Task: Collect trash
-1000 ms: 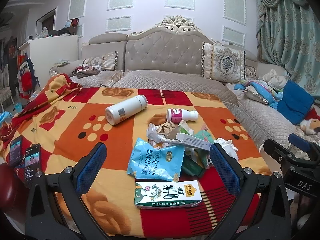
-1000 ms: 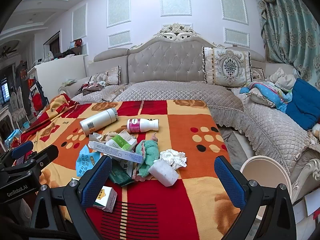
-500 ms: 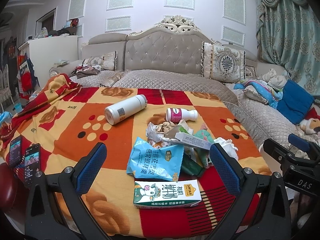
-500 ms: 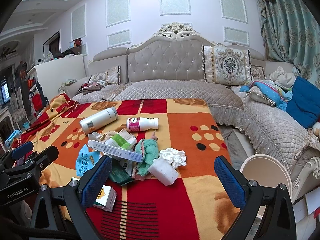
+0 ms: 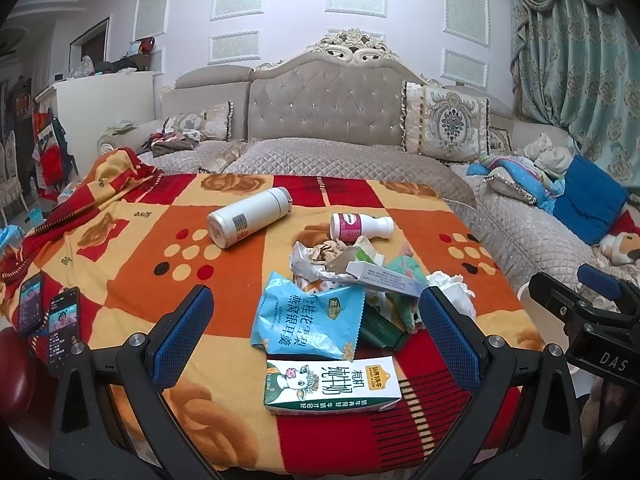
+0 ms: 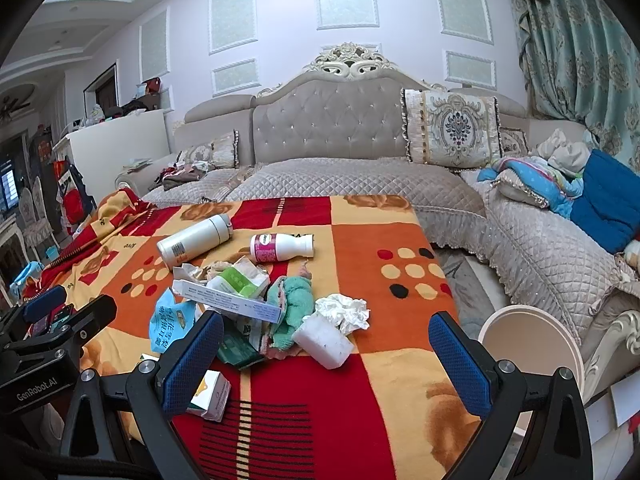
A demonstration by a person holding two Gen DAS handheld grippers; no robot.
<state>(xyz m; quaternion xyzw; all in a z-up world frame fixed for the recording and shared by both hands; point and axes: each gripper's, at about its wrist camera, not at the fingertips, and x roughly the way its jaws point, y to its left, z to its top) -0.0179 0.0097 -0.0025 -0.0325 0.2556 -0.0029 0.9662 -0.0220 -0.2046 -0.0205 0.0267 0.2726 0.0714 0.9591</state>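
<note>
Both claws, left claw point(image 5: 316, 332) and right claw point(image 6: 326, 354), hang spread and empty above the blanket-covered tabletop point(image 5: 132, 248), where the trash pile point(image 5: 352, 280) of crumpled wrappers, cartons and tissue half-buries a green packet point(image 5: 380, 326).

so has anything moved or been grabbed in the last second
Nothing visibly changed. Both grippers, left and right, are open and empty, short of the trash pile. Nothing was taken or let go. The milk carton, blue bag, white bottle, pink bottle and bin lie as before.
</note>
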